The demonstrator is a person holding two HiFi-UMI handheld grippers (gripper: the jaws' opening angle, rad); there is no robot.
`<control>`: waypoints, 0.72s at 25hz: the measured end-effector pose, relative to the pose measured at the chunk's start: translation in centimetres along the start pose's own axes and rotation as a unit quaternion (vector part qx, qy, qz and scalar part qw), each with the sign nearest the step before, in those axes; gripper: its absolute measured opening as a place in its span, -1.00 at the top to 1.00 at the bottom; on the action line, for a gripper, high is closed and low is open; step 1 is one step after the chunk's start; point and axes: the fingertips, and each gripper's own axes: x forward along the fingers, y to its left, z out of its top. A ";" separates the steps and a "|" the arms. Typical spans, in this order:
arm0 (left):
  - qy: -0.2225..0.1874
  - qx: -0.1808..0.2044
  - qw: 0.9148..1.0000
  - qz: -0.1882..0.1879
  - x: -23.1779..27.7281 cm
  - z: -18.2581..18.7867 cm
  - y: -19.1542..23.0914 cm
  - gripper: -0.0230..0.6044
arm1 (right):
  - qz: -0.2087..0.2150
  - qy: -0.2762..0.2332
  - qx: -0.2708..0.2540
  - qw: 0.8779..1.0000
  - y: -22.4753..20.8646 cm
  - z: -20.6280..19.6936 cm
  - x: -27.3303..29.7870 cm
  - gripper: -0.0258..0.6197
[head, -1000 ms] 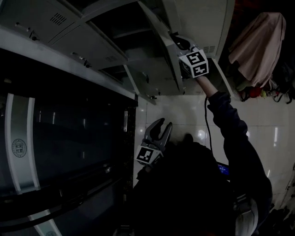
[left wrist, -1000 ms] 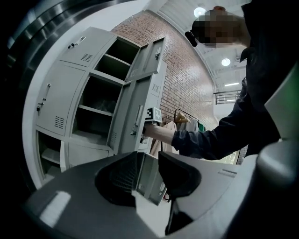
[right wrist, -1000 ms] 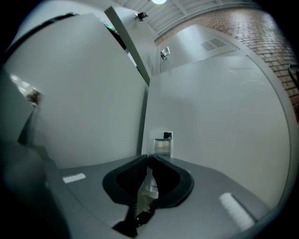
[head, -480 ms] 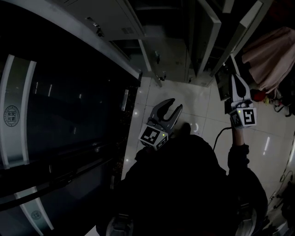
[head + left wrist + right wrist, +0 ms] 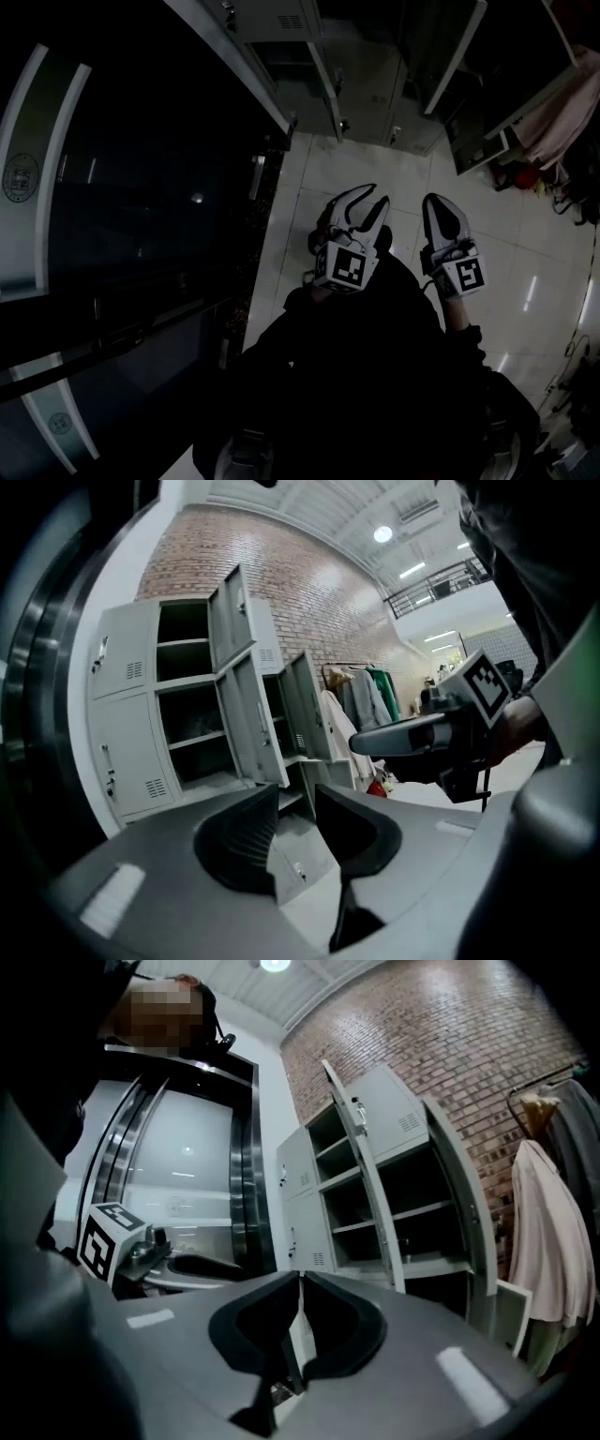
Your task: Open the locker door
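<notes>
The grey metal locker bank (image 5: 281, 23) stands at the top of the head view, with several doors swung open (image 5: 450, 56). The left gripper view shows open doors (image 5: 246, 714) and bare shelves in the locker bank (image 5: 187, 714); the right gripper view shows an open door (image 5: 370, 1185) too. My left gripper (image 5: 367, 199) is held close to my body over the floor, open and empty (image 5: 295, 799). My right gripper (image 5: 436, 211) hangs beside it, shut on nothing (image 5: 298, 1283). Neither gripper touches the lockers.
A dark glass wall with curved pale stripes (image 5: 112, 234) runs along the left. White floor tiles (image 5: 309, 216) lie below the grippers. A clothes rack with a pale coat (image 5: 553, 1241) stands right of the lockers, with red items (image 5: 525, 173) at its foot.
My right gripper has come away from the raised locker door and dropped down beside the left one. The head view has tilted down towards the floor. The left gripper stayed open.
</notes>
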 end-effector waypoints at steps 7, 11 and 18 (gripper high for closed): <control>-0.008 -0.001 0.999 -0.047 -8.7 -2.0 -7.0 0.53 | -0.015 0.025 -0.022 0.999 9.7 -1.5 -6.2 0.92; -0.033 -0.008 0.998 -0.052 -12.2 -1.6 -9.7 0.53 | -0.039 0.039 -0.039 0.998 11.2 -2.0 -10.2 0.92; -0.086 -0.070 0.992 -0.062 -16.2 0.8 -14.0 0.53 | -0.044 0.033 -0.067 0.996 12.1 -1.2 -16.5 0.92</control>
